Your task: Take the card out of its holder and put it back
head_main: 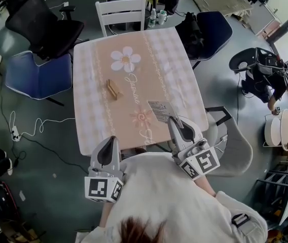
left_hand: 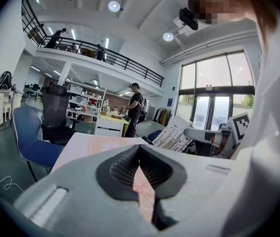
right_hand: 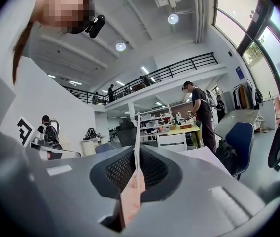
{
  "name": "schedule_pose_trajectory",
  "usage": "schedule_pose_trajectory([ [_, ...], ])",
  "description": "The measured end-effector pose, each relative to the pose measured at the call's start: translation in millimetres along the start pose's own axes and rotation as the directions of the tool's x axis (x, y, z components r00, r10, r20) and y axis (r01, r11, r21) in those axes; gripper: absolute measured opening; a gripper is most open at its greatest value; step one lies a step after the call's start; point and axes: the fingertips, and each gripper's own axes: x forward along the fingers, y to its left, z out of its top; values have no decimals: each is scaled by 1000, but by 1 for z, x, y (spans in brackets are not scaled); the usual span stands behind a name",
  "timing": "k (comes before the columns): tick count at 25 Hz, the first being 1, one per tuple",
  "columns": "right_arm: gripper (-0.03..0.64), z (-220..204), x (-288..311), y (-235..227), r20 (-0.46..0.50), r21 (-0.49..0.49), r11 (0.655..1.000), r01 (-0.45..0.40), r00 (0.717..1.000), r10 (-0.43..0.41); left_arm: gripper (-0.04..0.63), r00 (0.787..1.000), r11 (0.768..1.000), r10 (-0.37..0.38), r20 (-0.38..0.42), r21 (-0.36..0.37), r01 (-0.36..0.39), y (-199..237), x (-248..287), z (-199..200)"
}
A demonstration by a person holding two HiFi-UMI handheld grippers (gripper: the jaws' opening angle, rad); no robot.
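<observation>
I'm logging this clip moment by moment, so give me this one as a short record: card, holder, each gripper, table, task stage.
card: out of its holder, held above the table's near right part
holder: wooden, no card in it, left of the table's middle
right gripper: shut on the card's edge
left gripper: jaws together, holding nothing, at the table's near edge
table: pink checked cloth with flower prints
stage: card removed, not yet put back

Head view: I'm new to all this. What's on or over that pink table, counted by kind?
Card holder: 1
Card: 1, clamped in the right gripper
Grippers: 2, counting the empty left gripper
Total: 4
</observation>
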Motion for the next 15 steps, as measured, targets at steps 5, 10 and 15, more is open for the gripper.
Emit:
schedule_pose_trajectory([
  [5, 14, 0, -2, 0, 14, 6, 1000, 11, 1000, -11, 0, 1000, 1000, -3, 23, 4, 3, 0, 3, 7],
  [10, 15, -4, -3, -5, 19, 35, 999, 30, 999, -31, 0, 1000, 1000, -5, 15, 23, 4, 3, 5, 5],
  [15, 15, -4, -4, -6, 21, 42, 998, 40, 999, -41, 0, 1000, 999, -10, 21, 39, 9, 3, 5, 8],
])
